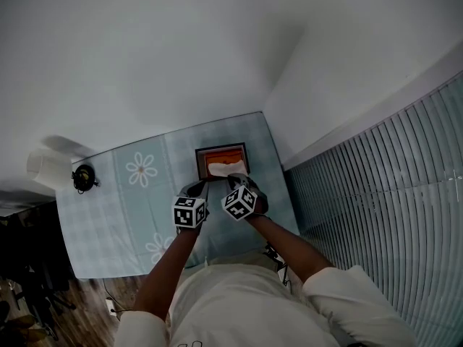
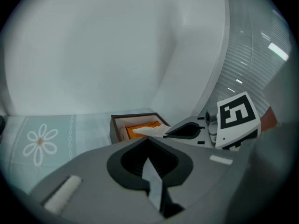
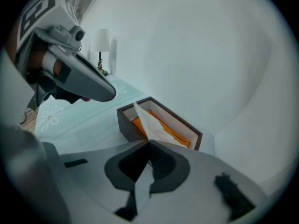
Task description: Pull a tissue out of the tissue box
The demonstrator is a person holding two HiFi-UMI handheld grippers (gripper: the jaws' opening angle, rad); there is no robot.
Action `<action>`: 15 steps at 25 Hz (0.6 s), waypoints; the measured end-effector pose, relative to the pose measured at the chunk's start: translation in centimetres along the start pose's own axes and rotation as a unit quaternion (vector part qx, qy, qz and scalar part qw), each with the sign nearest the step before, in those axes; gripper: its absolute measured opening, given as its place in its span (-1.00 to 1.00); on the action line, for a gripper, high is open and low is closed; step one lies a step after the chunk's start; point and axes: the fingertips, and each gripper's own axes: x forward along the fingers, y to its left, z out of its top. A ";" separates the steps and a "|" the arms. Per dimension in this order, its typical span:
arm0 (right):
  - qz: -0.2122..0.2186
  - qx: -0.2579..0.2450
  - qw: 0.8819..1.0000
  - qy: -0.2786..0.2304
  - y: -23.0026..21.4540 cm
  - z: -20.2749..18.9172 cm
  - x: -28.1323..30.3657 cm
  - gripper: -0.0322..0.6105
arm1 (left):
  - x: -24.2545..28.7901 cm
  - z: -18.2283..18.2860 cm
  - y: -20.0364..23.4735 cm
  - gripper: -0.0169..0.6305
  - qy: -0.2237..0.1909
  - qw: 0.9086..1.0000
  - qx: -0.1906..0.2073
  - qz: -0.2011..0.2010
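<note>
A pale wall (image 1: 181, 49) fills the space beyond the fingers and bends round to their right, where slatted blinds (image 1: 391, 194) hang well apart from them. Under the fingers lies the worktop (image 1: 108, 230), covered in a light blue cloth printed with daisies. Its far and right edges meet the wall close past the box. To the left of the left fingers the cloth lies open as far as a table lamp (image 3: 102, 41) at the far side. The bare left forearm (image 1: 170, 266) and right forearm (image 1: 289, 246) reach forward from the body side by side, both tilted downward and converging toward the box. The left gripper (image 1: 197, 189) hovers with its fingers together and nothing between them, their tips just short of the near left corner of the tissue box (image 1: 221, 147). This dark wooden box with an orange lining stands directly ahead of both pairs of fingers. The right gripper (image 1: 237, 181), just beside the left one, points over the near rim of the box. Its fingers are clamped together on the white tissue (image 1: 226, 168), which rises from the box opening in a taut strip to their tips.
</note>
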 end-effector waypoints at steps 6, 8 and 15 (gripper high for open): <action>0.001 0.028 0.999 -0.015 0.0 0.7 -0.9 -0.86 | -0.3 -0.1 0.1 -0.92 -0.001 1.000 0.002 0.002; 0.002 0.036 0.999 -0.019 0.1 0.8 -1.4 -0.86 | -0.5 -0.3 0.0 -0.92 0.000 1.000 0.004 0.002; -0.009 0.053 0.998 -0.036 -0.1 1.1 -3.9 -0.86 | -1.7 -0.5 -0.6 -0.92 -0.006 1.000 0.012 -0.001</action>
